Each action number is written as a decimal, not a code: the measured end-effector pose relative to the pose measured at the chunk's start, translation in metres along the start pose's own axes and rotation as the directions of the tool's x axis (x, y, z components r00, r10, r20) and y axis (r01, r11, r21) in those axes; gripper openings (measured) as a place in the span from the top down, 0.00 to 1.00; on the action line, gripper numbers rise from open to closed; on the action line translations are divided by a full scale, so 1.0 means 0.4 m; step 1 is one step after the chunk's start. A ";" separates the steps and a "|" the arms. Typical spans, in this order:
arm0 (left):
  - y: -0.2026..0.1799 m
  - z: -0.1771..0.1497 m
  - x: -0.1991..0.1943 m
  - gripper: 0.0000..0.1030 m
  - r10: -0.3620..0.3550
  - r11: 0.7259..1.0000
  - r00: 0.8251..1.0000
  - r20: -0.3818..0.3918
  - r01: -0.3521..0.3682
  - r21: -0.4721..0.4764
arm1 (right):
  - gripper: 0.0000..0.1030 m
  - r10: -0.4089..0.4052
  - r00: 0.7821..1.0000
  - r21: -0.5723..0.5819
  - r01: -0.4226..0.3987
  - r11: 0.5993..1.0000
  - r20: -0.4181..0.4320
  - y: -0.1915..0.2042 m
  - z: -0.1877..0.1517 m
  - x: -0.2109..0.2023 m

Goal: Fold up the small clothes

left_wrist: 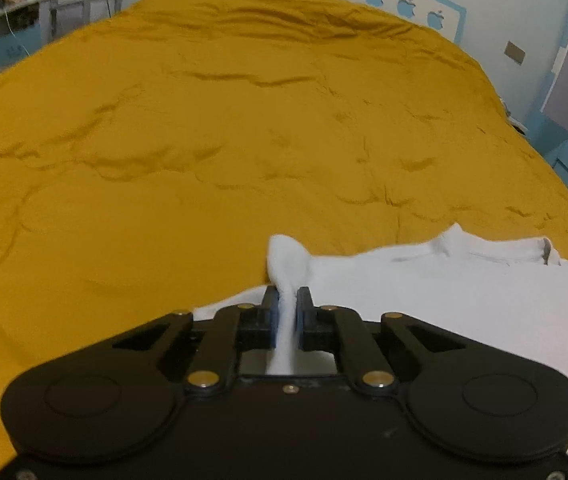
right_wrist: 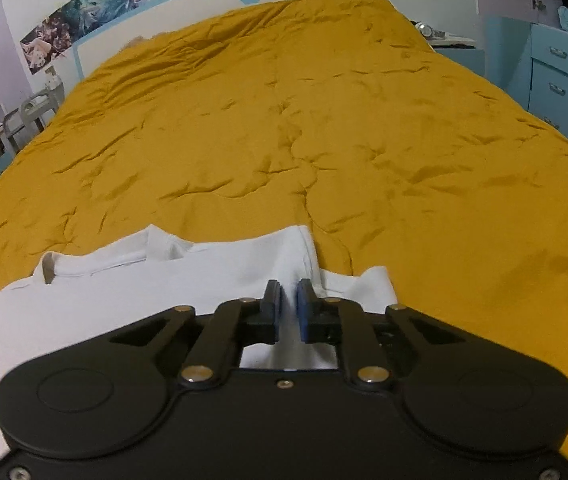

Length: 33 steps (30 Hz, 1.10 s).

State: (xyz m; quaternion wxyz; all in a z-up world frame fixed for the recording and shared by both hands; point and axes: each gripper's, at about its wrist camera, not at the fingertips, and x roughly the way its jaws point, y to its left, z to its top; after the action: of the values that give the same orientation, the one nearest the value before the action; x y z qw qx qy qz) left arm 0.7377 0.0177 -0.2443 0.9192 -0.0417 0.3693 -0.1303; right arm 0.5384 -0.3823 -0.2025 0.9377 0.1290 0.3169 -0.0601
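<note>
Left wrist view: the left gripper (left_wrist: 287,300) pinches a bunched white tuft of the T-shirt (left_wrist: 464,292), blue pads nearly together, soft cotton spread over the rumpled mustard quilt (left_wrist: 244,128). Right wrist view: the right gripper (right_wrist: 289,298) stands almost closed over the T-shirt's (right_wrist: 124,280) sleeve edge, seemingly nipping the fabric, though the gap looks hazy.

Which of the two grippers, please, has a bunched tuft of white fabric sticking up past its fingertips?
The left gripper: white T-shirt fabric bunches above it; the right gripper shows none.
</note>
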 end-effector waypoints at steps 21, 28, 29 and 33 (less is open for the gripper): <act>0.023 -0.025 -0.093 0.71 0.122 0.990 0.992 0.025 -0.124 0.066 | 0.79 -0.115 0.990 0.017 0.114 0.993 0.076 0.013 -0.011 -0.058; 0.082 -0.072 -0.196 0.72 0.116 0.993 0.993 -0.008 -0.115 0.025 | 0.79 0.068 0.994 -0.066 -0.062 0.996 0.091 0.172 -0.081 -0.242; 0.086 -0.081 -0.207 0.72 0.110 0.994 0.994 -0.017 -0.110 0.014 | 0.79 0.090 0.993 -0.083 -0.084 0.993 0.078 0.198 -0.096 -0.255; 0.090 -0.109 -0.242 0.61 0.095 0.995 0.995 -0.037 -0.095 -0.001 | 0.80 0.164 0.986 -0.142 -0.158 0.977 0.032 0.317 -0.183 -0.309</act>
State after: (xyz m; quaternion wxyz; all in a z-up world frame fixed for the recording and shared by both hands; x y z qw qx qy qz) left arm 0.6483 0.0795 -0.2175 0.9174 -0.0228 0.3878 -0.0866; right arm 0.4229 -0.2363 -0.1574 0.9529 0.0871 0.2883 0.0354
